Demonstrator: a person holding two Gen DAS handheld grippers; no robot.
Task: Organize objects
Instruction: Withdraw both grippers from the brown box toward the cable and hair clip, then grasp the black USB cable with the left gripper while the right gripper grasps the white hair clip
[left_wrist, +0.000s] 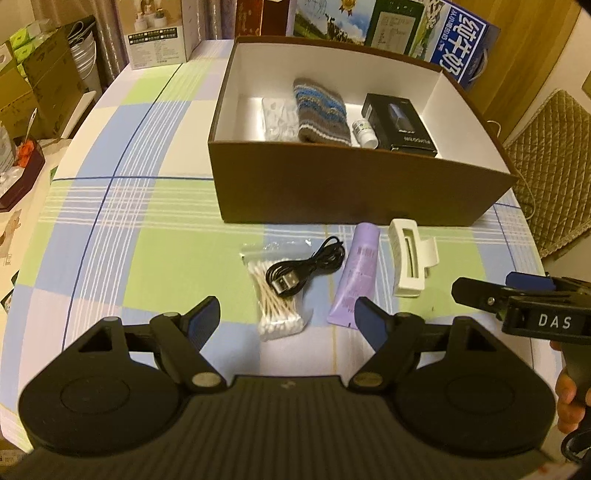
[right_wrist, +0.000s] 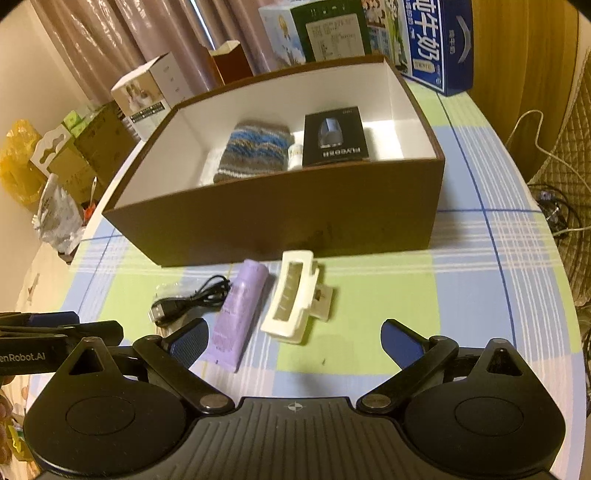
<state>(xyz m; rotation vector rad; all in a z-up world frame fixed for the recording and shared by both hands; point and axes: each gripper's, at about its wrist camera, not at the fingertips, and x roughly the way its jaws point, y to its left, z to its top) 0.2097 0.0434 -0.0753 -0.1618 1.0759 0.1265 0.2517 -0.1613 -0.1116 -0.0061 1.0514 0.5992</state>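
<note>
Left wrist view
Left tool (left_wrist: 286, 319): fingers spread wide apart, holding nothing, hovering over the checked desk (left_wrist: 147, 258) just short of the loose items.
Loose items: a bag of cotton swabs (left_wrist: 277, 299), a black USB cable (left_wrist: 306, 271) lying partly on the bag, a purple tube (left_wrist: 356, 275) and a white hair claw (left_wrist: 410, 260) — in a row in front of the brown box (left_wrist: 351, 192).
Box contents: clear plastic packet (left_wrist: 277, 118), striped knit pouch (left_wrist: 321, 112), small white bottle (left_wrist: 364, 134), black carton (left_wrist: 400, 123).
Right tool (left_wrist: 480, 295): enters from the right edge, near the claw; its opening cannot be told here.

Right wrist view
Right tool (right_wrist: 293, 341): fingers wide apart, empty — the hair claw (right_wrist: 295, 301) and tube (right_wrist: 240, 314) lie just ahead between them.
Cable (right_wrist: 192, 301): left of the tube.
Box (right_wrist: 280, 221): behind the row, open-topped.
Left tool (right_wrist: 74, 328): at the left edge, seen from the side.
</note>
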